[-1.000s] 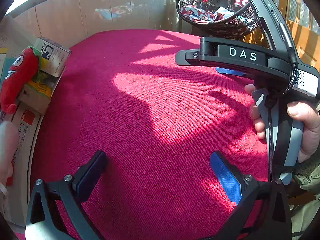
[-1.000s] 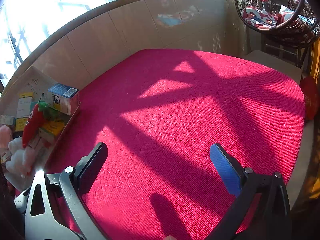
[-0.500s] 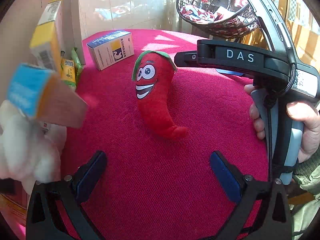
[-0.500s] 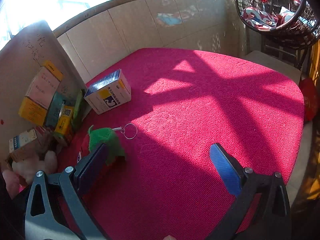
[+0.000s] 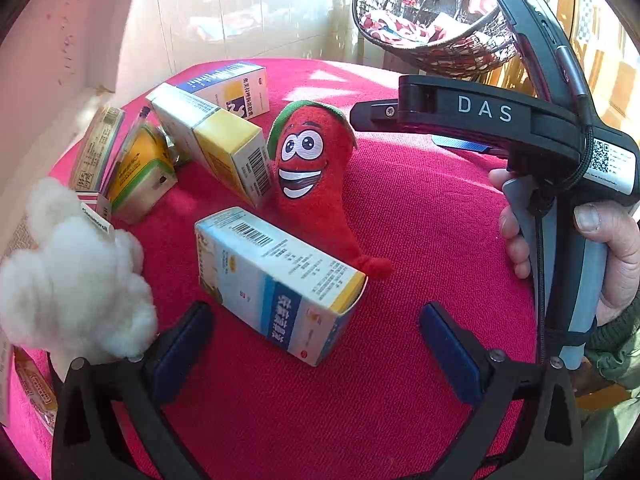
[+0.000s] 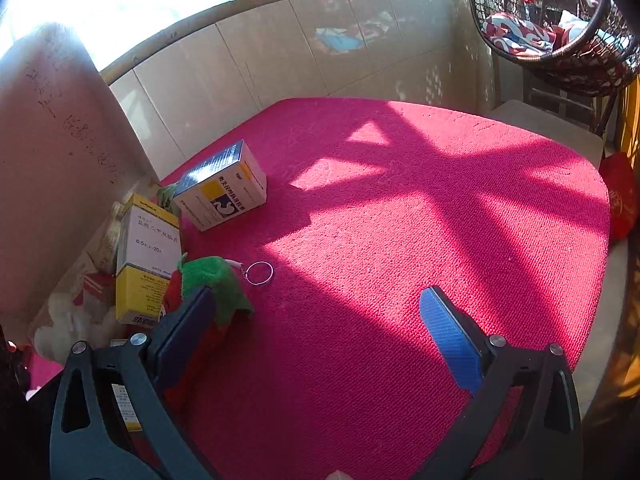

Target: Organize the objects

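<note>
On the red cloth table (image 5: 420, 240) lie a red chili plush toy (image 5: 310, 172), a blue-and-white medicine box (image 5: 276, 280), a yellow-ended box (image 5: 216, 144), a blue-topped box (image 5: 232, 88), smaller packets (image 5: 136, 168) and a white fluffy toy (image 5: 76, 280). My left gripper (image 5: 320, 344) is open just in front of the blue-and-white box. My right gripper (image 6: 320, 332) is open above the cloth; its body (image 5: 520, 128) shows to the right of the chili. In the right wrist view the chili's green cap (image 6: 212, 280), its key ring (image 6: 259, 273), the yellow-ended box (image 6: 146, 260) and the blue-topped box (image 6: 222, 186) lie left.
A tilted cardboard sheet (image 6: 52, 152) stands at the table's left edge. A tiled low wall (image 6: 320, 48) runs behind. A hanging wicker chair (image 6: 552, 28) with cushions is at the far right. A red bag (image 6: 620, 196) sits off the table's right edge.
The cardboard sheet has tipped up and the boxes, packets and plush toys have slid off it onto the red cloth. Both grippers have stayed open and nearly still.
</note>
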Demonstrator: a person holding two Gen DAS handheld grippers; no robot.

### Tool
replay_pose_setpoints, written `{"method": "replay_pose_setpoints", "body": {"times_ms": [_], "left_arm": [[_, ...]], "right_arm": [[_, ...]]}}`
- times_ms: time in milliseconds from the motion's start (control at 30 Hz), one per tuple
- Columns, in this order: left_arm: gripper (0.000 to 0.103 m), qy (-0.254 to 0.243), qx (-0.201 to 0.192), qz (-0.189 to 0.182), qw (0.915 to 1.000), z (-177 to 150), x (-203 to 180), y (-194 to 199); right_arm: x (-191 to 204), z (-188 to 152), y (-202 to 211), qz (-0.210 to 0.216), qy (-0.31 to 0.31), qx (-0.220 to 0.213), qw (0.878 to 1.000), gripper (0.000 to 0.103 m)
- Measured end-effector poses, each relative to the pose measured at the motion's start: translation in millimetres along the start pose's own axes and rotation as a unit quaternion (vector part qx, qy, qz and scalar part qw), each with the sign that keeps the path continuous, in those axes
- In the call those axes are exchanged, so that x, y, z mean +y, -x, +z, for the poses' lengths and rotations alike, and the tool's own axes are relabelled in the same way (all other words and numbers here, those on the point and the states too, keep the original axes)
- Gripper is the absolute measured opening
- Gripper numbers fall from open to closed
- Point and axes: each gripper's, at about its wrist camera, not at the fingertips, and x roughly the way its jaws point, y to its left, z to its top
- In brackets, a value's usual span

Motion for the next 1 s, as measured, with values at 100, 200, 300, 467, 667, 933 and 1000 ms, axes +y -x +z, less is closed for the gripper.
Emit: {"method": "replay_pose_setpoints", "body": {"times_ms": [100, 200, 300, 467, 667, 933, 1000], "left_arm": [[0.103, 0.000, 0.000, 0.000, 1.0000, 0.3, -0.4, 0.4], [0.103, 0.000, 0.000, 0.000, 1.0000, -0.1, -0.8, -0.2], [0.103, 0.000, 0.000, 0.000, 1.0000, -0.2, -0.6, -1.1], [0.103, 0.000, 0.000, 0.000, 1.0000, -1.8, -1.1, -2.1], [0.103, 0.001, 0.000, -0.001, 1.0000, -1.8, -0.3, -2.3], [0.103, 0.000, 0.000, -0.001, 1.0000, -1.8, -0.8, -2.3], [0.103, 0.000, 0.000, -0.001, 1.0000, -1.5, -1.0, -2.3]], "right_arm": [[-0.1, 0.1, 0.2, 0.000, 0.000, 0.000, 1.000, 0.103], [0.0, -0.1, 0.0, 0.001, -0.001, -0.001, 1.000, 0.103], [-0.4, 0.2, -0.5, 0.001, -0.001, -0.001, 1.000, 0.103], [-0.5, 0.0, -0.9, -0.001, 0.000, 0.000, 1.000, 0.103], [-1.0, 0.2, -0.7, -0.002, 0.001, 0.000, 1.000, 0.103], [-1.0, -0.2, -0.3, -0.002, 0.000, -0.001, 1.000, 0.103], [-0.9, 0.0, -0.4, -0.002, 0.000, -0.001, 1.000, 0.103]]}}
